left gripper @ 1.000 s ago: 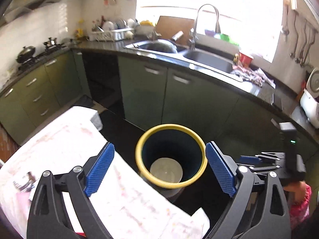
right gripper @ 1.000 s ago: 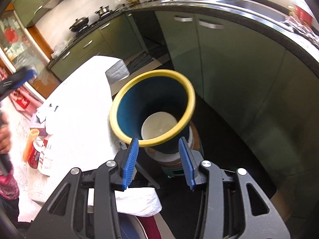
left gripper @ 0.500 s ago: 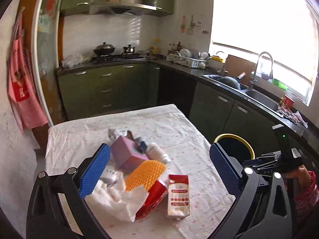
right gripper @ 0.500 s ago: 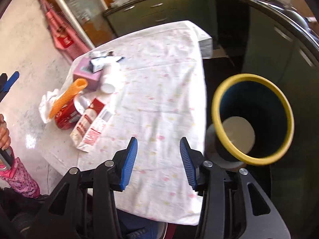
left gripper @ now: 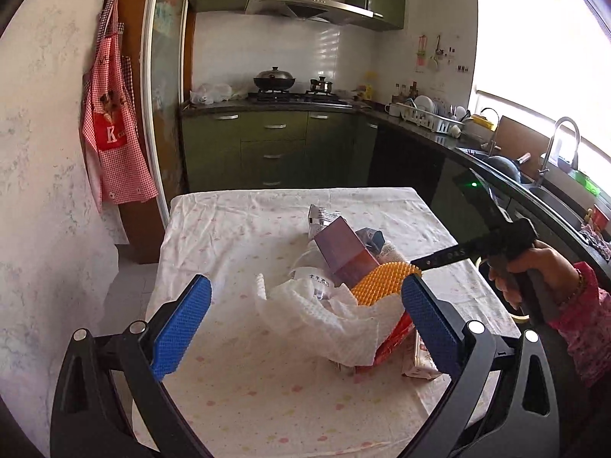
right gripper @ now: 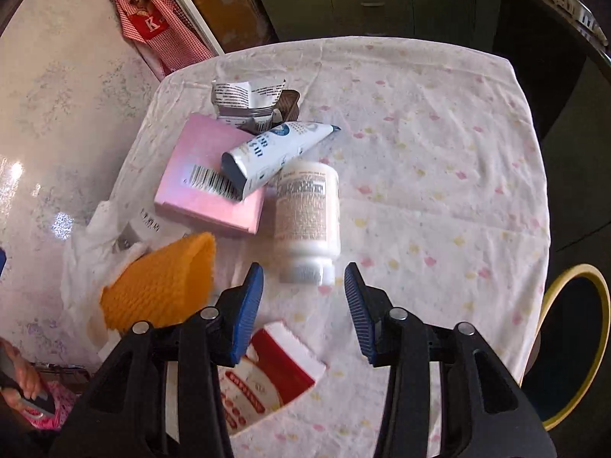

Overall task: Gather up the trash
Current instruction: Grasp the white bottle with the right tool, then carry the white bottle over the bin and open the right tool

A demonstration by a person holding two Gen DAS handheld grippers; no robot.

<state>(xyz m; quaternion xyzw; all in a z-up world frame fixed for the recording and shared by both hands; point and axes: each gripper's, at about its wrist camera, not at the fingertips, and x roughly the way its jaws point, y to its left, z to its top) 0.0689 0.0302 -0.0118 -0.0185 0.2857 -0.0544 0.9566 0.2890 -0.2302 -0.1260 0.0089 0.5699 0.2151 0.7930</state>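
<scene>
Your trash lies in one loose heap on the table [right gripper: 439,160], toward the side away from the bin [right gripper: 595,290], which stands off the table's right edge with its yellow rim just in view. Because the pieces overlap, take only what lies free on top or at the edge.

The white bottle [right gripper: 307,217] lies on its side, cap end toward you, directly ahead of the right gripper [right gripper: 303,309]. It touches the pink box [right gripper: 202,183] along one side, and the tube [right gripper: 273,152] rests across that box and reaches the bottle's far end. The orange mesh sleeve [right gripper: 160,286] sits on the paper towel [left gripper: 336,320] to the left, and the red carton [right gripper: 267,378] lies under the right gripper.

Right gripper: held above the table, tilted down over the bottle's cap, jaws parted a little wider than the bottle, holding nothing. This pose suits a grasp across the bottle's body.

Left gripper [left gripper: 305,328]: held low and nearly level, facing the heap from the other side, jaws spread wide, empty. The paper towel lies between its fingers in view but is not touched.

Expect the bottle to roll if nudged; lifting it may shift the tube.
</scene>
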